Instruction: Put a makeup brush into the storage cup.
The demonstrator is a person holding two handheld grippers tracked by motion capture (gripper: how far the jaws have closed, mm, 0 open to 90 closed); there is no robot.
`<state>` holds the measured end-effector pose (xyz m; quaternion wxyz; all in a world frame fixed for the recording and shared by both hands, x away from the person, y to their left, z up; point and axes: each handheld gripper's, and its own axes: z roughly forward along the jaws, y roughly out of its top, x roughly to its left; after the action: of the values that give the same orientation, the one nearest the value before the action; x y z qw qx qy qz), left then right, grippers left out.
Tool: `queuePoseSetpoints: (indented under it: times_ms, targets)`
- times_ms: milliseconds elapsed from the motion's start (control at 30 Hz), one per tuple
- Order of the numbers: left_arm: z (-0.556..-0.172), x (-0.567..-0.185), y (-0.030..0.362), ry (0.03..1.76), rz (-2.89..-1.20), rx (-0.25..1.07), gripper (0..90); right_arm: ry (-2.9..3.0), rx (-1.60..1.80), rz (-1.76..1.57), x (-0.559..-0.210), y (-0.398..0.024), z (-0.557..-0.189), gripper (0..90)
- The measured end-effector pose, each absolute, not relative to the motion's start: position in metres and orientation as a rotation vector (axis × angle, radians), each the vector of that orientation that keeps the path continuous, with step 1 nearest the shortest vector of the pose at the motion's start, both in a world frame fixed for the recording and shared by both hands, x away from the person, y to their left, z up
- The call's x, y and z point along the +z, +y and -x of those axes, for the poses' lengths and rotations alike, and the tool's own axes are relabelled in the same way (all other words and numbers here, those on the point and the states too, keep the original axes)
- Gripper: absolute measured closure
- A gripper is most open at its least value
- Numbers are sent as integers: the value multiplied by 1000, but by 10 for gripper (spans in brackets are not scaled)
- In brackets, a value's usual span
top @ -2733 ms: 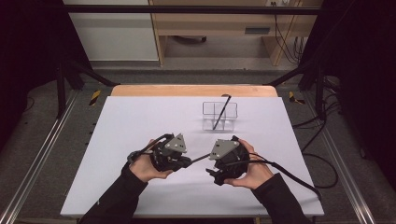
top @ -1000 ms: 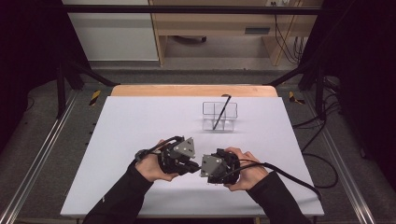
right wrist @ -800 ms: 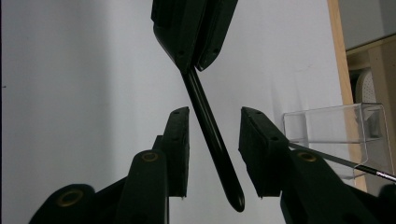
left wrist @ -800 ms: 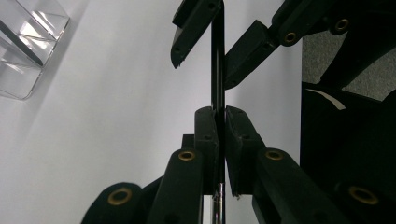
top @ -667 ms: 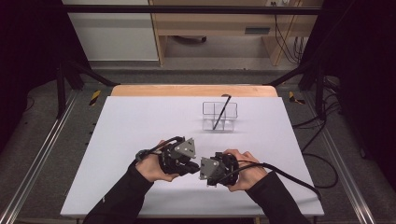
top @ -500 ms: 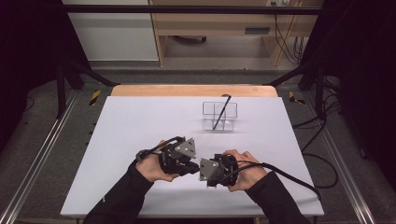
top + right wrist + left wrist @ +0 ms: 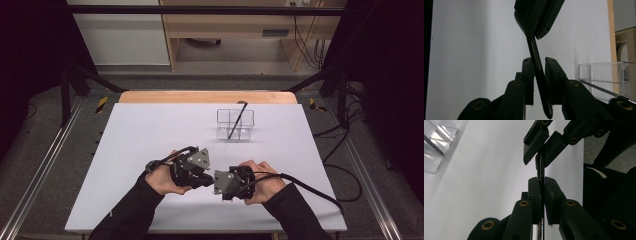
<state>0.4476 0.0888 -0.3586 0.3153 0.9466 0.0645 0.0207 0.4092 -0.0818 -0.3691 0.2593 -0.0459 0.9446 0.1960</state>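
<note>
A slim black stick (image 7: 540,171) (image 7: 534,51) is held between both grippers low over the white table top, near its front middle. My left gripper (image 7: 207,181) (image 7: 542,182) points right and is shut on one end. Facing it tip to tip, my right gripper (image 7: 216,185) (image 7: 539,62) has its jaws closed around the other part of the stick. The stick's rounded end reaches back past the right jaws toward that camera. In the high view the stick itself is hidden by the two grippers.
A clear plastic organiser (image 7: 222,117) (image 7: 599,72) (image 7: 436,147) stands at the back middle of the white table top (image 7: 150,130), with another thin black stick (image 7: 236,121) leaning in it. A wooden strip (image 7: 205,96) edges the far side. Cables trail off to the right.
Since 2.7 s ago the right gripper has swung left and toward the front to meet the left gripper's tips. Over the last second both have stayed still.
</note>
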Motion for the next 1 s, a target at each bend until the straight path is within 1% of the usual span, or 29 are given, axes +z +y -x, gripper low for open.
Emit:
queuePoseSetpoints:
  times_ms: [333, 567, 867, 967, 1000]
  targets:
    - [-449, -358, 92, 182, -2485, 60, 812, 2582, 541, 126, -370, -82, -408, 825]
    - [-451, -360, 94, 202, -2468, 56, 777, 2599, 563, 118, -370, -81, -408, 840]
    - [-454, -360, 112, 266, -2376, 152, 500, 2613, 581, 44, -371, -84, -415, 840]
    - [-454, -359, 120, 290, -2355, 179, 431, 2624, 582, -1, -371, -86, -418, 840]
    - [-454, -359, 123, 302, -2343, 185, 423, 2625, 578, -13, -371, -87, -418, 840]
